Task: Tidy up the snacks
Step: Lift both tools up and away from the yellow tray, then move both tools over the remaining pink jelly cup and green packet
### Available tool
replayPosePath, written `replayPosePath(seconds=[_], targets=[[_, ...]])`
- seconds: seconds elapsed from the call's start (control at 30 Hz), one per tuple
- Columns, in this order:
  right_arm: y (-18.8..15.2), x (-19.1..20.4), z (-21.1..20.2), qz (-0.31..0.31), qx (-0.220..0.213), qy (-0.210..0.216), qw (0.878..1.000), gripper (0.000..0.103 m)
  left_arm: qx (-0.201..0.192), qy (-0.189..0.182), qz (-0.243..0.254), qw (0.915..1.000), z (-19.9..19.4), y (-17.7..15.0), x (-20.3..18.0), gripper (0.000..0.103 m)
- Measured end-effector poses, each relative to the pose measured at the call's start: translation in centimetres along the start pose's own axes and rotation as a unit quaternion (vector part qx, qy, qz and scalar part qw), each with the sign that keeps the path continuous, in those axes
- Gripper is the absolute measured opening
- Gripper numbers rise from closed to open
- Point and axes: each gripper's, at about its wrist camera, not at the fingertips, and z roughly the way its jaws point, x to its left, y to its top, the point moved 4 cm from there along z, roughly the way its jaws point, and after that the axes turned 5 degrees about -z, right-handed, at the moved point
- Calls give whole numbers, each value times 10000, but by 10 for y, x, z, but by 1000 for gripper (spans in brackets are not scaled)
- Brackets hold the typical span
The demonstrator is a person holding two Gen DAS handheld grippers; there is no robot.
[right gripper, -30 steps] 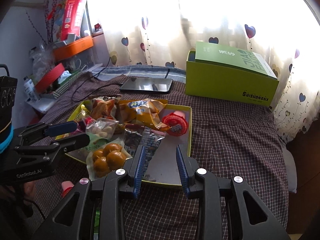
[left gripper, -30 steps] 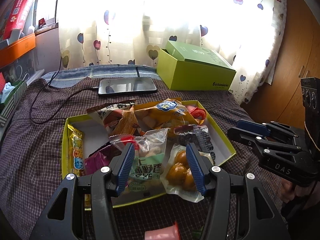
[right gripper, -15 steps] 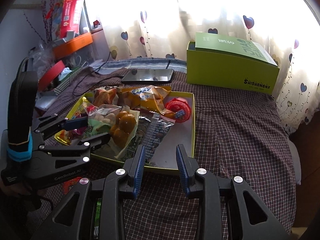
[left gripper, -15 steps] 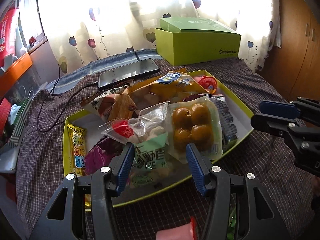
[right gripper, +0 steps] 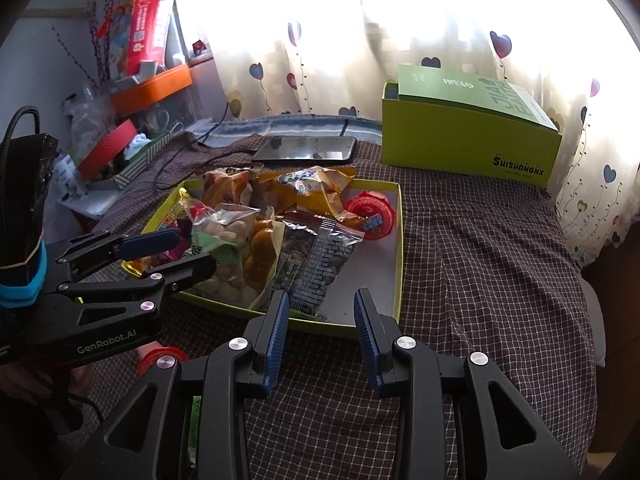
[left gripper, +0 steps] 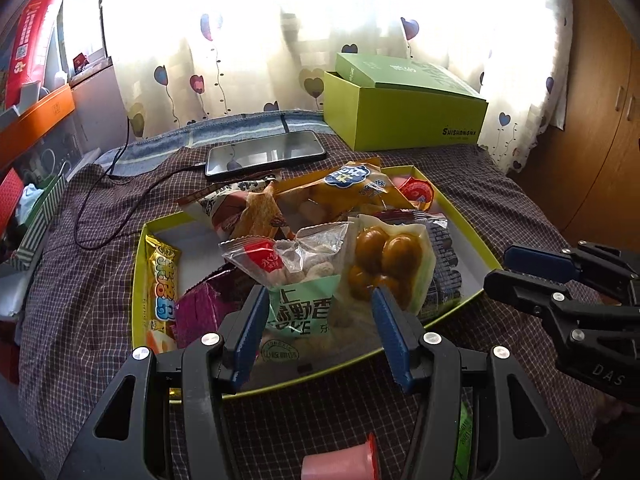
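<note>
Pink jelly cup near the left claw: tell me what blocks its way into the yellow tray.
The pink jelly cup lies on the checked cloth just outside the yellow tray. The near half of the tray is piled with snacks, the green nut bag foremost. The left claw hangs open above them. Bare floor shows only at the tray's right.

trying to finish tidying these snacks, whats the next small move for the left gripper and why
Probably back up and lower toward the pink jelly cup, which sits outside the tray on the cloth; the left gripper is open and holds nothing.
</note>
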Motion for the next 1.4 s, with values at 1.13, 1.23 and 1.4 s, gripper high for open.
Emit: replayPosePath(seconds=[1.13, 1.23, 1.4], targets=[[-49, 68, -61, -321, -32, -101, 9994, 44, -243, -403, -539, 9974, -90, -69, 14, 55], [-52, 72, -62, -333, -12, -95, 9994, 44, -254, -427, -533, 9973, -94, -72, 15, 55], [-54, 78, -66, -368, -8, -84, 9993, 44, -274, -479, -512, 9972, -100, -78, 15, 55]])
